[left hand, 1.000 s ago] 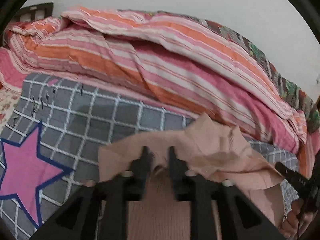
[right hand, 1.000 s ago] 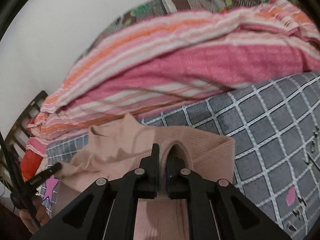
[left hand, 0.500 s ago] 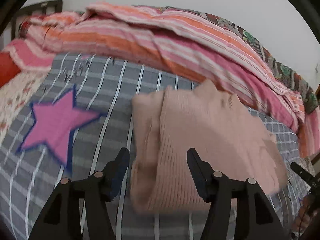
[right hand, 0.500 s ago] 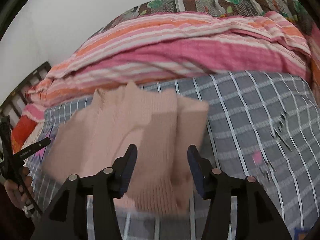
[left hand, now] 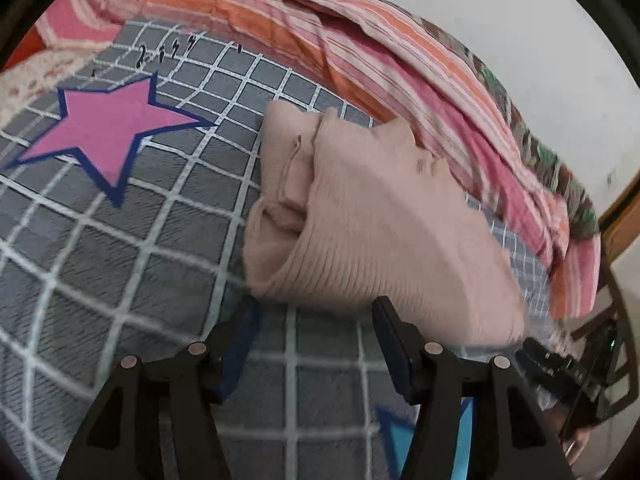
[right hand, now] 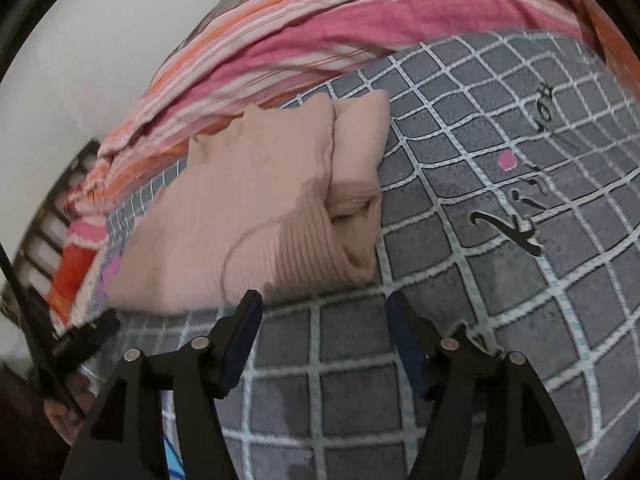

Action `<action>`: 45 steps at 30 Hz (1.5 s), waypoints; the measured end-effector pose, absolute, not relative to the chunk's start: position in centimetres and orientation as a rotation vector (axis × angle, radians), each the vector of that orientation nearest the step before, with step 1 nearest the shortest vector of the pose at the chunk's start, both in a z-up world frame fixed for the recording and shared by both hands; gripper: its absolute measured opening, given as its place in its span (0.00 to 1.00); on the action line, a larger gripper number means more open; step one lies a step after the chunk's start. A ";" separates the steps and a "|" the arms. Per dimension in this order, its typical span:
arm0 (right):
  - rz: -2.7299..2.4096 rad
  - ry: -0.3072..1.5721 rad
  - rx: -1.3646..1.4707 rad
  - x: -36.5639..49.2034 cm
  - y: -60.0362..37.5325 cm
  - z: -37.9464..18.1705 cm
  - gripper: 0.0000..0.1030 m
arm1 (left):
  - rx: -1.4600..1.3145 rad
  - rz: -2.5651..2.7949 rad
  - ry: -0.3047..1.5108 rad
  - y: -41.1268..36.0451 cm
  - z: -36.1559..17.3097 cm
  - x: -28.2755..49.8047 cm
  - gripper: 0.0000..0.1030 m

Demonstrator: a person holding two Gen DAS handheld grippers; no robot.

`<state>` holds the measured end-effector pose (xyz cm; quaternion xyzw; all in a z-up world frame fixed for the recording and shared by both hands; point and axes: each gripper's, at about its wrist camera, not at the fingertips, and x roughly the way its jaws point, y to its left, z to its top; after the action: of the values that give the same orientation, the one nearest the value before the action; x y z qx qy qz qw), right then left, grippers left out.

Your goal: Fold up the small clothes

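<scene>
A folded beige ribbed knit garment (left hand: 360, 216) lies on the grey checked bedspread (left hand: 120, 248). It also shows in the right wrist view (right hand: 260, 204). My left gripper (left hand: 316, 320) is open and empty, just short of the garment's near edge. My right gripper (right hand: 324, 316) is open and empty, also just short of the near edge. Part of the right gripper (left hand: 560, 364) shows at the right of the left wrist view, and part of the left gripper (right hand: 80, 336) at the left of the right wrist view.
A pink and orange striped quilt (left hand: 360, 48) is heaped behind the garment, against the white wall; it also shows in the right wrist view (right hand: 320, 40). A pink star (left hand: 112, 132) is printed on the bedspread to the left. A dark slatted headboard (right hand: 52, 208) stands at the far left.
Both grippers were shut on the beige garment a second ago; they opened, let it drop folded on the bedspread, and pulled back toward me.
</scene>
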<state>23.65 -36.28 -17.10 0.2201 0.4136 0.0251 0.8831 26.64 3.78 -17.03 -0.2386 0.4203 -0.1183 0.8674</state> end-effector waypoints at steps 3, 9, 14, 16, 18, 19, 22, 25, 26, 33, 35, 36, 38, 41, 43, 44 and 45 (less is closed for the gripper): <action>0.046 0.846 0.549 25.0 -36.9 -17.4 0.64 | -0.511 -0.233 0.870 3.5 -17.2 28.4 0.54; -0.012 0.851 0.596 27.8 -37.4 -17.8 0.30 | -0.549 -0.185 0.872 3.7 -17.1 29.7 0.15; 0.021 0.829 0.606 28.0 -37.7 -17.6 0.11 | -0.510 -0.190 0.835 3.4 -15.7 28.5 0.11; 0.034 0.819 0.599 27.2 -37.7 -16.9 0.10 | -0.523 -0.197 0.812 3.7 -15.0 27.4 0.11; 0.043 0.820 0.612 26.2 -37.7 -16.3 0.10 | -0.526 -0.200 0.806 3.8 -14.4 26.0 0.10; 0.046 0.823 0.615 25.7 -37.8 -16.2 0.10 | -0.518 -0.197 0.804 3.9 -14.3 25.2 0.10; 0.052 0.821 0.581 23.2 -37.5 -15.6 0.09 | -0.503 -0.202 0.794 4.1 -13.9 22.4 0.10; 0.062 0.826 0.550 20.2 -37.1 -15.4 0.09 | -0.503 -0.214 0.798 4.3 -13.8 19.6 0.10; 0.067 0.828 0.545 18.9 -37.1 -15.4 0.09 | -0.498 -0.218 0.797 4.3 -13.8 18.7 0.10; 0.045 0.823 0.435 13.6 -36.7 -15.7 0.11 | -0.452 -0.235 0.821 4.7 -14.9 15.5 0.15; 0.017 0.841 0.391 13.7 -36.3 -15.9 0.17 | -0.441 -0.222 0.827 5.1 -14.9 15.5 0.24; 0.006 0.835 0.369 13.6 -36.2 -15.7 0.19 | -0.433 -0.213 0.823 5.4 -14.7 15.6 0.28; -0.012 0.792 0.326 12.9 -36.1 -14.9 0.24 | -0.411 -0.194 0.794 6.0 -14.2 15.6 0.40; -0.045 0.743 0.241 13.1 -35.5 -13.5 0.33 | -0.393 -0.207 0.769 6.2 -13.2 17.0 0.44; -0.046 0.723 0.199 14.2 -35.0 -12.9 0.33 | -0.378 -0.220 0.769 5.8 -12.5 18.8 0.44; -0.045 0.725 0.190 14.9 -34.8 -12.7 0.33 | -0.364 -0.224 0.768 5.4 -12.2 19.6 0.44; -0.040 0.732 0.186 16.1 -34.7 -12.7 0.33 | -0.346 -0.228 0.768 4.9 -11.9 20.5 0.44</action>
<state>16.12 -34.65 -12.66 0.0907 0.3572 -0.0193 0.9294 20.52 4.93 -11.92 -0.1675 0.3718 -0.1103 0.9064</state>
